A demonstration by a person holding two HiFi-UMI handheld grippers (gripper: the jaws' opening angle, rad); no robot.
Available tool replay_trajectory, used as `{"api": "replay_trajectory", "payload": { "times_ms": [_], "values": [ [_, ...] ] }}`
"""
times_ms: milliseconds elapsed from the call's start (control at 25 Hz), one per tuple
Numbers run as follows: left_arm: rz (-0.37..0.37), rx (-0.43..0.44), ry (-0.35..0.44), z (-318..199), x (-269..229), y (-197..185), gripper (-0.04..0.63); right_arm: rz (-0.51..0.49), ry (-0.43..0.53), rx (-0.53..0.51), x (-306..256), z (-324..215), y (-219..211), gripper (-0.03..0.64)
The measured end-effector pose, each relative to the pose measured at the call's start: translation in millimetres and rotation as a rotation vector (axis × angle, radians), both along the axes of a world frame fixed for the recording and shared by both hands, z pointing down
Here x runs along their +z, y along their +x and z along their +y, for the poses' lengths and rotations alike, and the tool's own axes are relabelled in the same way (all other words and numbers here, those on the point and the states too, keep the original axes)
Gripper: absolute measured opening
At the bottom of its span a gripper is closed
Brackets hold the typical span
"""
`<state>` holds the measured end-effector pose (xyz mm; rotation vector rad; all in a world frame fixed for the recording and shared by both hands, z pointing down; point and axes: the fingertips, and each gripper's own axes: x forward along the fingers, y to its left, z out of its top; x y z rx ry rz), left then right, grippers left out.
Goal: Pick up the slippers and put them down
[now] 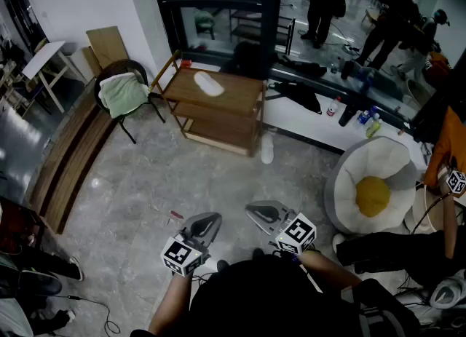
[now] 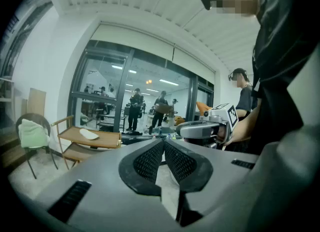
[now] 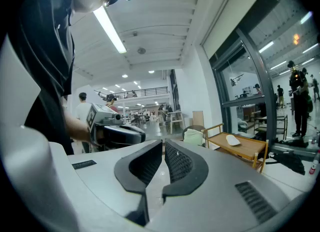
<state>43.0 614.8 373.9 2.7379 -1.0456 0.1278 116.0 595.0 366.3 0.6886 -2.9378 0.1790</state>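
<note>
One white slipper (image 1: 209, 83) lies on top of a low wooden shelf (image 1: 240, 110) across the room. A second white slipper (image 1: 267, 148) rests on the floor at the shelf's right front corner. My left gripper (image 1: 207, 224) and right gripper (image 1: 261, 214) are held side by side close to my body, far from both slippers. Both point roughly level, shut with nothing between the jaws. In the left gripper view the shut left gripper (image 2: 163, 143) faces the shelf-top slipper (image 2: 89, 134). In the right gripper view the shut right gripper (image 3: 163, 147) has the same slipper (image 3: 233, 140) off to its right.
A chair draped with a green cloth (image 1: 124, 95) stands left of the shelf, with wooden planks (image 1: 69, 150) along the left wall. A round white cushion with a yellow centre (image 1: 375, 186) lies at right near a seated person's legs (image 1: 386, 244). Bottles (image 1: 349, 113) line the window ledge.
</note>
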Motion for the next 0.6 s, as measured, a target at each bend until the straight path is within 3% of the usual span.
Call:
{"api": "replay_trajectory", "payload": {
  "times_ms": [280, 600],
  "values": [
    [-0.008, 0.018, -0.018, -10.0, 3.1, 19.2, 0.023, -0.007, 0.005, 0.015, -0.5, -10.1, 21.5, 0.032],
    [-0.015, 0.003, 0.028, -43.5, -4.7, 36.7, 0.023, -0.06, 0.026, 0.061, -2.2, -24.1, 57.8, 0.034]
  ]
}}
